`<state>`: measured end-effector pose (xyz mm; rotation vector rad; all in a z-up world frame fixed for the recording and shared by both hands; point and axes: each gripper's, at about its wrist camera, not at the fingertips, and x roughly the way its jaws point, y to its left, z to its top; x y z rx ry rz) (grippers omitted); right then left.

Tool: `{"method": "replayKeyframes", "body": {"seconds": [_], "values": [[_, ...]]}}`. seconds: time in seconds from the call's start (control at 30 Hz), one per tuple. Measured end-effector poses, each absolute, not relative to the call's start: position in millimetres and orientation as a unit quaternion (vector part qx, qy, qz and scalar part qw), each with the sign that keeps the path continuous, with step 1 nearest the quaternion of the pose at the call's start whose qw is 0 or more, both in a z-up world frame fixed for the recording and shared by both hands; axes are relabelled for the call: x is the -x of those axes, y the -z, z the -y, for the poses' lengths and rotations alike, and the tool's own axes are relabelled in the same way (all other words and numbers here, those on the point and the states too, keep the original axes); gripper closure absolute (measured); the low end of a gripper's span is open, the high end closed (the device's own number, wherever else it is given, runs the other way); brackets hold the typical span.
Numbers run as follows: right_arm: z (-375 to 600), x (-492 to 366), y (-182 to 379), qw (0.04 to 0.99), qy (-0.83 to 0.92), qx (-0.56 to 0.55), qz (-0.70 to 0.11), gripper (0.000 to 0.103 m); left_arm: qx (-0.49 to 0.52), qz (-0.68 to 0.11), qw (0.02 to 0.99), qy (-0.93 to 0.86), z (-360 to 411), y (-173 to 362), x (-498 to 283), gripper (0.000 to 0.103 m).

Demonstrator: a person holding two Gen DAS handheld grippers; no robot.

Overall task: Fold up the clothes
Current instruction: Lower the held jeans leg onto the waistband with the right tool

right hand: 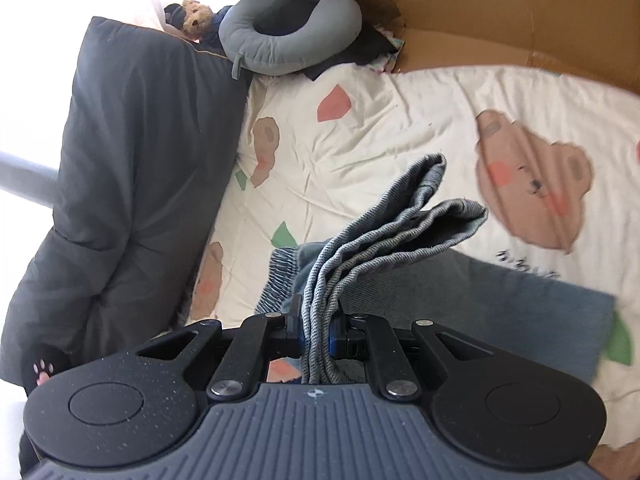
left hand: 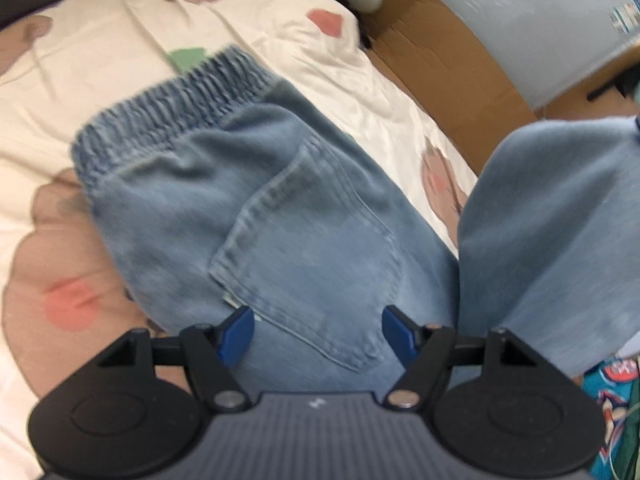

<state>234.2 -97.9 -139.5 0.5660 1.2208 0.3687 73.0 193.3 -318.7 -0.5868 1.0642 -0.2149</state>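
Light blue jeans (left hand: 256,208) lie on the bear-print bed sheet (left hand: 100,80), elastic waistband at the far end and a back pocket facing up. My left gripper (left hand: 318,334) is open just above the jeans below the pocket, holding nothing. A lifted leg of the jeans (left hand: 560,232) hangs at the right of the left wrist view. My right gripper (right hand: 316,332) is shut on the bunched leg hems of the jeans (right hand: 400,220), which stick out past the fingers above the rest of the jeans (right hand: 500,304).
A dark grey quilt (right hand: 132,168) lies along the left of the bed, with a grey neck pillow (right hand: 288,36) and a teddy bear (right hand: 196,16) at the far end. Brown cardboard (right hand: 500,12) runs along the far side. A patterned teal item (left hand: 616,408) lies at the right.
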Motion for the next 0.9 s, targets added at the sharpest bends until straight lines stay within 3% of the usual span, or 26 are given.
{"method": "replayKeyframes", "body": {"seconds": [0.27,0.43,0.9], "values": [[49.9,-256.6,191.9,0.751,-0.186,-0.262,-0.577,0.093,0.351,-0.451,0.821,0.016,-228.2,315.6,-63.2,0.030],[16.3,-264.6,227.1,0.734,-0.203,-0.260,-0.593,0.092,0.346,-0.426,0.836,-0.019,-242.8,309.5,-56.0,0.030],[-39.6,-273.0,300.5,0.700,-0.203,-0.315,-0.608,0.077,0.355,-0.414,0.831,-0.114,-267.8,324.2,-29.9,0.030]]}}
